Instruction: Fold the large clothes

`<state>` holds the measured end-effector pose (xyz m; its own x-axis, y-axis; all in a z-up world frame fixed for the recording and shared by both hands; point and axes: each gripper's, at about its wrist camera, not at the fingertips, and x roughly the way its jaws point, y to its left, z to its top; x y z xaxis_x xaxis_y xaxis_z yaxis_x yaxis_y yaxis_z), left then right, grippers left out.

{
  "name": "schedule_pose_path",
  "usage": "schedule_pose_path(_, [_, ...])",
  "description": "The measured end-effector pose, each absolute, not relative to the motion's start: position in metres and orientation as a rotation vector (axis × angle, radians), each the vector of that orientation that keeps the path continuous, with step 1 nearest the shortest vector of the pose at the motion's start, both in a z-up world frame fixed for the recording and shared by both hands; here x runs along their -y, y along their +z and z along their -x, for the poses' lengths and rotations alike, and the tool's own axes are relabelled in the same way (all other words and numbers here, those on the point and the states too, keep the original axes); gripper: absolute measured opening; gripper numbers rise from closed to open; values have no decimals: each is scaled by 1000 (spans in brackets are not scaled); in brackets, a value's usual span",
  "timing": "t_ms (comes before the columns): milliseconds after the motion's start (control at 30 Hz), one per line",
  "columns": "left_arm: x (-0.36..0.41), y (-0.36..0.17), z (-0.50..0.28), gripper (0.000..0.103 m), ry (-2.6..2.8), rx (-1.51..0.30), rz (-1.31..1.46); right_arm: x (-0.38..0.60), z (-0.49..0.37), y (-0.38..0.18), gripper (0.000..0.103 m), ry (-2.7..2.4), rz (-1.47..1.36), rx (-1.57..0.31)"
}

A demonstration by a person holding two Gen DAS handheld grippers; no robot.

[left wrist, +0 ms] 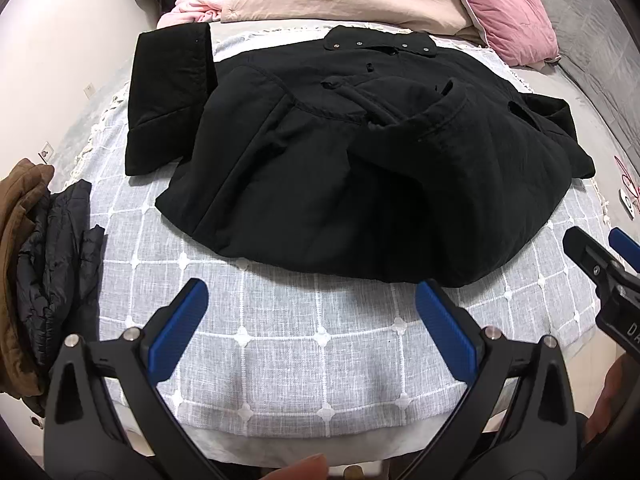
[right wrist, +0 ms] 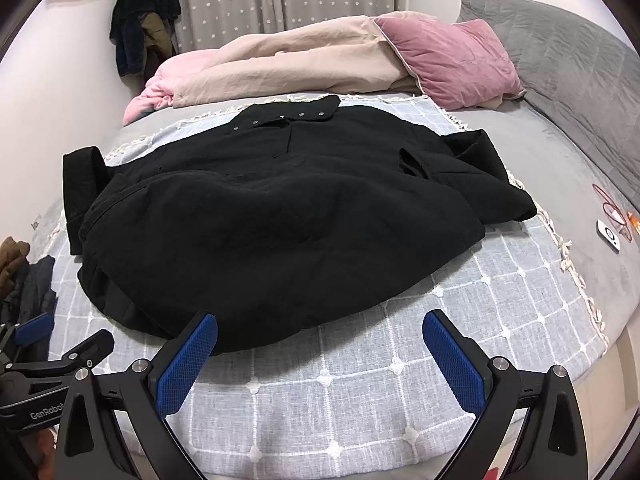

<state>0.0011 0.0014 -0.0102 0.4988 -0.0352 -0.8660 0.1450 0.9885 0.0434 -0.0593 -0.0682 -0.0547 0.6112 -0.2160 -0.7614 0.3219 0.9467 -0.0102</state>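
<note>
Lying mid-frame on the checked grey blanket (left wrist: 280, 360), the black coat (left wrist: 340, 152) is untouched; left gripper (left wrist: 312, 304) and right gripper (right wrist: 320, 332) gape wide, empty.

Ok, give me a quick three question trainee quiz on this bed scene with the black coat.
1. True or false: the left tool is shut on the black coat.
2. What lies directly under the coat? A) bare wooden floor B) grey checked blanket C) pink pillow
3. Fill in: the right tool hovers near the coat's ____ edge.

Key: 1 false, both tools are open and hold nothing; 2 B; 3 near.
</note>
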Motion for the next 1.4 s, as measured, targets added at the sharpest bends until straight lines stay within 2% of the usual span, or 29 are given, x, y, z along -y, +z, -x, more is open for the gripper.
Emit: schedule_pose_path(1400, [-12, -6, -7, 103, -106, -1039, -91, 69, 53, -64, 103, -298, -129, -871])
